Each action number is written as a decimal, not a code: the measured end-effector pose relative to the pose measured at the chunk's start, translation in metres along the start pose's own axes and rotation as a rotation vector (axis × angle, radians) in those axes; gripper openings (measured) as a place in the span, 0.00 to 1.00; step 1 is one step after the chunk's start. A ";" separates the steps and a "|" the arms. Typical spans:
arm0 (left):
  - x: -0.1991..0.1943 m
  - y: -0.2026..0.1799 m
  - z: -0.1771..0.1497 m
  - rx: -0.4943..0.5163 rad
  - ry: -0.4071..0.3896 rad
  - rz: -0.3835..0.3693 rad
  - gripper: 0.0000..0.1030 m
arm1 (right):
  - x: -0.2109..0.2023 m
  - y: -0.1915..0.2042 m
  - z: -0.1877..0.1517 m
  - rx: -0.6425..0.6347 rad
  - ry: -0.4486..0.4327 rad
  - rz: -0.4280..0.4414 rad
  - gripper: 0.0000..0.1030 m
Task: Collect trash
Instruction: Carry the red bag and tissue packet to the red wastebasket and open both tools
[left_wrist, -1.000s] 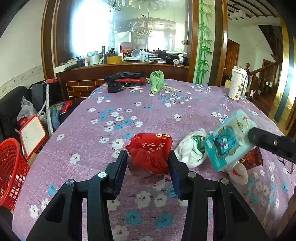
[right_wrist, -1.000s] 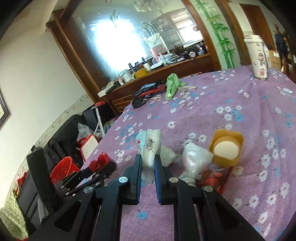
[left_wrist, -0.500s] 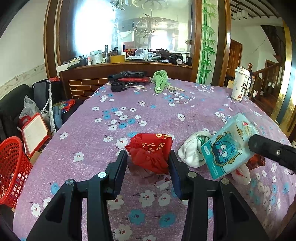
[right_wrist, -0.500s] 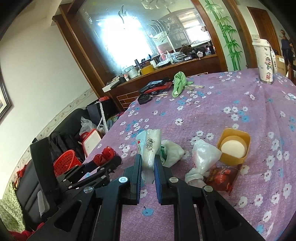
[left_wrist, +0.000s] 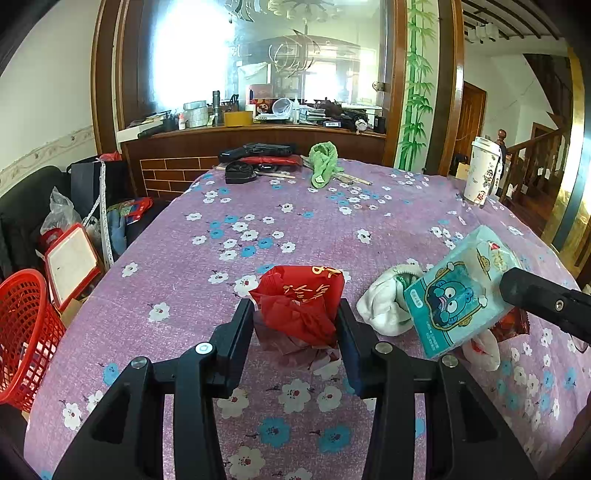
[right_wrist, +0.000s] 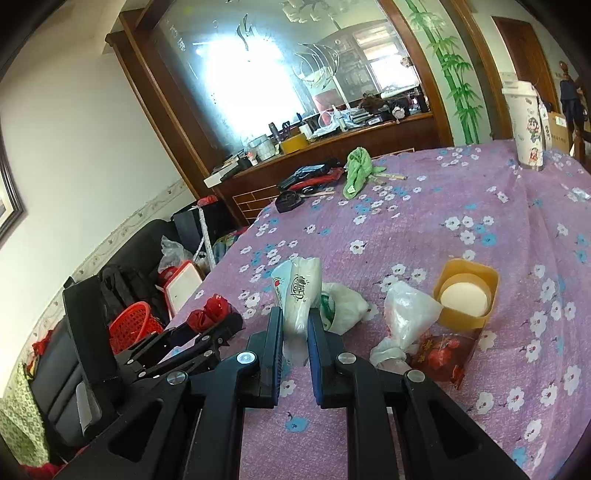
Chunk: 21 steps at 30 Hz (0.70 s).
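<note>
My left gripper (left_wrist: 295, 321) is shut on a crumpled red bag (left_wrist: 301, 302) with gold print, just over the purple flowered tablecloth (left_wrist: 258, 229). In the right wrist view the same gripper (right_wrist: 218, 323) and red bag (right_wrist: 207, 310) appear at the left. My right gripper (right_wrist: 295, 321) is shut on a teal tissue pack (right_wrist: 297, 288), seen edge-on and lifted off the table. The left wrist view shows the tissue pack (left_wrist: 461, 291) face-on with a cartoon print, beside one black right finger (left_wrist: 535, 299).
A crumpled white bag (right_wrist: 347, 304), a clear plastic bag (right_wrist: 406, 314), a red wrapper (right_wrist: 443, 350) and a yellow tub (right_wrist: 465, 295) lie close on the right. A red basket (left_wrist: 26, 332) stands on the floor at the left. A paper cup (left_wrist: 480, 175) and a green cloth (left_wrist: 323, 162) sit farther back.
</note>
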<state>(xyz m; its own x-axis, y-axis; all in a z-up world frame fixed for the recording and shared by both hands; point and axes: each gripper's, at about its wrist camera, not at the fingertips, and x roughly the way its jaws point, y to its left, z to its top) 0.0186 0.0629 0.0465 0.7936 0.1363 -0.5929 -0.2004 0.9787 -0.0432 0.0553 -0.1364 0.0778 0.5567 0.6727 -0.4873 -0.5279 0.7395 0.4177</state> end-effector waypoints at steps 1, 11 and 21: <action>0.000 -0.001 0.000 -0.001 0.004 -0.002 0.41 | -0.001 0.001 0.000 -0.007 -0.006 -0.011 0.13; -0.036 0.003 -0.004 -0.002 0.013 -0.043 0.41 | -0.009 0.009 0.004 0.013 -0.012 -0.035 0.13; -0.079 0.056 -0.016 -0.057 0.000 -0.012 0.42 | -0.025 0.058 -0.010 0.005 0.001 0.033 0.13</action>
<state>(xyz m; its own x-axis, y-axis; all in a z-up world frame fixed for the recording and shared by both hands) -0.0644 0.1040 0.0781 0.7964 0.1247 -0.5917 -0.2231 0.9701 -0.0958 0.0044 -0.1105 0.1065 0.5386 0.6966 -0.4739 -0.5428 0.7171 0.4372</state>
